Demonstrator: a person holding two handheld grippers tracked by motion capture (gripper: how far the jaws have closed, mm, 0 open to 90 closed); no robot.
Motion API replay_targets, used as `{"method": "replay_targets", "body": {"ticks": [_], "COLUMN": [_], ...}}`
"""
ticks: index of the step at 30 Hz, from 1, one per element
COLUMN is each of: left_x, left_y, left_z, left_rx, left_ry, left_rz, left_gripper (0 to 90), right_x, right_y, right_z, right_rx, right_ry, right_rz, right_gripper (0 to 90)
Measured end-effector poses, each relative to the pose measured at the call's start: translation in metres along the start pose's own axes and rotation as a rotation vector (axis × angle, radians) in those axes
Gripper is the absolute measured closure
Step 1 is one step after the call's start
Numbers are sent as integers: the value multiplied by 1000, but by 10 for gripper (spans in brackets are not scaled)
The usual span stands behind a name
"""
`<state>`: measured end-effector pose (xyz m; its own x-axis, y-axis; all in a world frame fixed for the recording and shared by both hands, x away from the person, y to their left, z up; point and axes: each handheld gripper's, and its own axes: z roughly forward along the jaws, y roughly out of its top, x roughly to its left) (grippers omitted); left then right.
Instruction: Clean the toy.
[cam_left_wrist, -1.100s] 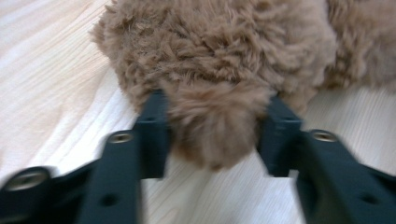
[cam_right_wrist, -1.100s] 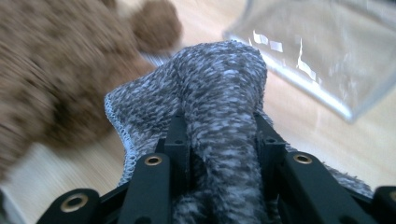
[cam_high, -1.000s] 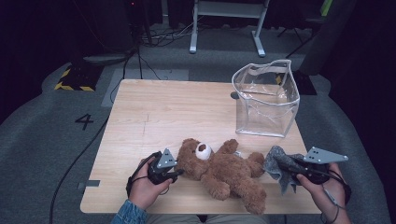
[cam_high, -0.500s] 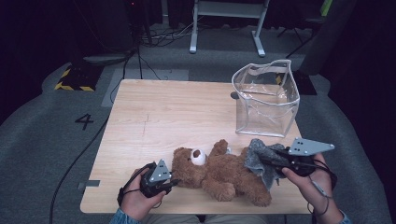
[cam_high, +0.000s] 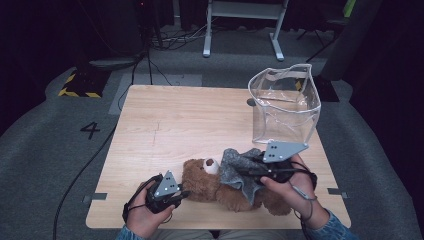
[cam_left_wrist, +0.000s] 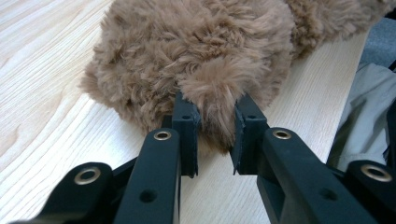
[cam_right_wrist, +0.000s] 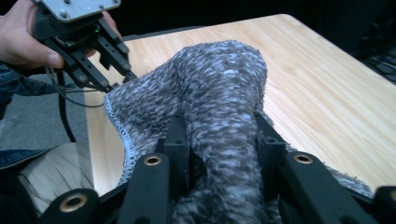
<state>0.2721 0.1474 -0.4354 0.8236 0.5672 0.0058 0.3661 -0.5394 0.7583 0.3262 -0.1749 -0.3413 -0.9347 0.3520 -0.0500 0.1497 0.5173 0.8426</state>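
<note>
A brown teddy bear (cam_high: 200, 184) lies along the near edge of the wooden table (cam_high: 175, 125), head toward the left. My left gripper (cam_high: 182, 194) is at its head. In the left gripper view the jaws (cam_left_wrist: 215, 126) have just been closing, and their pads squeeze a tuft of the bear's fur (cam_left_wrist: 196, 51). My right gripper (cam_high: 245, 172) is shut on a grey fuzzy cloth (cam_high: 237, 167), which drapes over the bear's middle. The right gripper view shows the cloth (cam_right_wrist: 219, 84) bunched between the jaws (cam_right_wrist: 222, 135), with the left gripper (cam_right_wrist: 116, 70) beyond it.
A clear plastic bag (cam_high: 285, 102) stands open and upright at the table's far right corner. Bare wood stretches across the left and middle of the table. A cable (cam_high: 85, 165) runs over the grey floor on the left.
The right gripper has carried the grey cloth leftward and slightly up, over the bear. The bear has shifted toward the near edge. The left gripper's jaws have narrowed on its head.
</note>
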Motion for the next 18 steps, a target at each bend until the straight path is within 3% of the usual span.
{"method": "replay_targets", "body": {"ticks": [3,4,12,15,18], "left_x": [-2,-2,-7,-7,-5], "left_y": [-2,-2,-4,-5,-6], "left_z": [-1,-1,-3,-4,-5], "left_rx": [4,4,-2,-4,-8], "left_ry": [5,5,16,18,23], "left_rz": [4,4,-3,-15,-24], "left_gripper": [755,756,772,793,804], "right_x": [7,7,26,27,24], "right_y": [9,9,18,11,2], "right_z": [25,25,74,84,84], "right_rx": [12,12,67,122,148], "right_ry": [49,49,127,109,88], "right_rz": [-28,-28,-89,-128,-125], "right_gripper": [660,660,658,659,659]}}
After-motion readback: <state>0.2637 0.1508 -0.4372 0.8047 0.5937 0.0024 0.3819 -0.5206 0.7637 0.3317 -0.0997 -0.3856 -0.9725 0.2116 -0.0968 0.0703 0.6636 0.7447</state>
